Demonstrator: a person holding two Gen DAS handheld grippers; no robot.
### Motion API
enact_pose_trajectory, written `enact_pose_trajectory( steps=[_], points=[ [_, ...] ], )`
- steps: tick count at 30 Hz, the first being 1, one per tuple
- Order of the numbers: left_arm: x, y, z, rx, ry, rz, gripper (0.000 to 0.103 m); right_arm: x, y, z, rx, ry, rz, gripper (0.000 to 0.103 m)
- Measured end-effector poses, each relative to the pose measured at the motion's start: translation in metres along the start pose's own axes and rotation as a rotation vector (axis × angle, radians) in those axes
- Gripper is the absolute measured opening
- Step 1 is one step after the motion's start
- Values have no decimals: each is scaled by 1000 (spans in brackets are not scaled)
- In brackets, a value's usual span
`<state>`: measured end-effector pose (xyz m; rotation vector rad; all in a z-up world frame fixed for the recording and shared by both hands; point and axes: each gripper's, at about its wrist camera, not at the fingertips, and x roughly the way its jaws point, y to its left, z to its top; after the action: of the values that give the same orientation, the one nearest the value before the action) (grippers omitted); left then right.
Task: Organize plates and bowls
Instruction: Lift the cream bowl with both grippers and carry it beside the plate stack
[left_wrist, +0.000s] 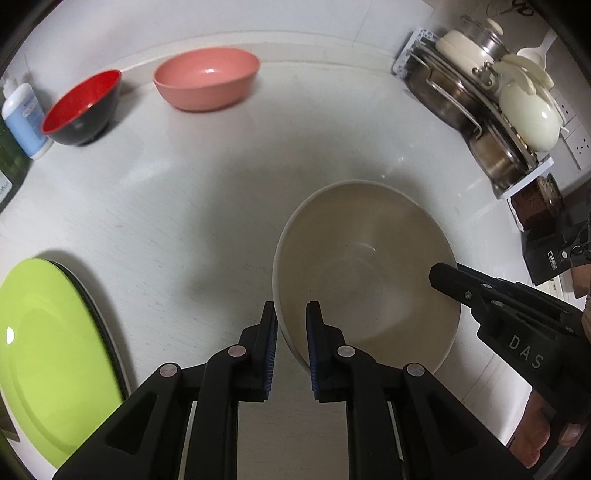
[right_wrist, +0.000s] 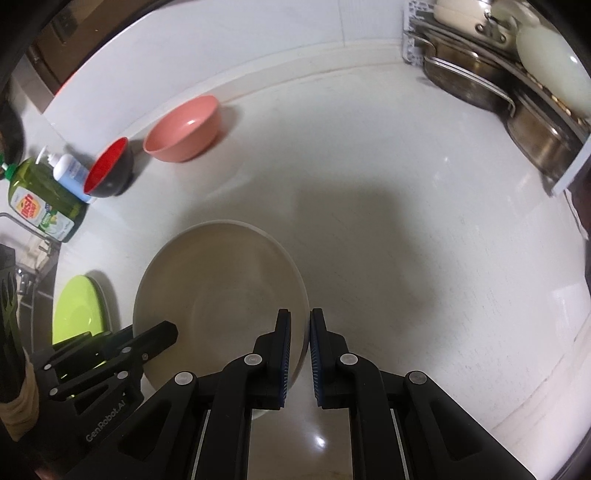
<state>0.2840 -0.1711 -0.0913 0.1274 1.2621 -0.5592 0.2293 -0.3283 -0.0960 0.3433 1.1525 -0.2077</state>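
The white worktop (left_wrist: 184, 229) carries everything, and its smooth, glossy look is the first risk: a bowl nudged sideways would likely slide rather than stay put. The beige bowl (left_wrist: 365, 280), the largest dish, sits near the front of it, held from both sides at once. The left claw (left_wrist: 291, 325) straddles its near-left rim, one finger outside and one inside, and the right claw (right_wrist: 300, 332) pinches the opposite rim the same way, so each appears closed on the bowl. If the two hands lift unevenly or pull apart, the rim could slip from a thin grip and the bowl drop or tip. The green plate (left_wrist: 48, 354) lies flat at the left on a darker plate; a low swing that way could knock it. The pink bowl (left_wrist: 207, 79) and the red-and-black bowl (left_wrist: 81, 107) stand well apart at the back, just beside the soap bottle (left_wrist: 20, 118), which a careless stacking move could topple. The pot rack (left_wrist: 480, 96) on the right crowds that corner.
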Motion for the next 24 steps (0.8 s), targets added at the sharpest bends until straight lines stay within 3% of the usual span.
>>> enact_pose_trajectory(
  steps=[9,22,24],
  points=[
    [13,-7,-4,-7,45,-4,16,9,-10,-3,5,27,-7,12],
    [15,-5,-4,-34,40,-24,19,10,-10,-2,3,27,1,14],
    [13,-4,-4,-36,34,-23,23,9,-11,-1,3,30,7,19]
  ],
)
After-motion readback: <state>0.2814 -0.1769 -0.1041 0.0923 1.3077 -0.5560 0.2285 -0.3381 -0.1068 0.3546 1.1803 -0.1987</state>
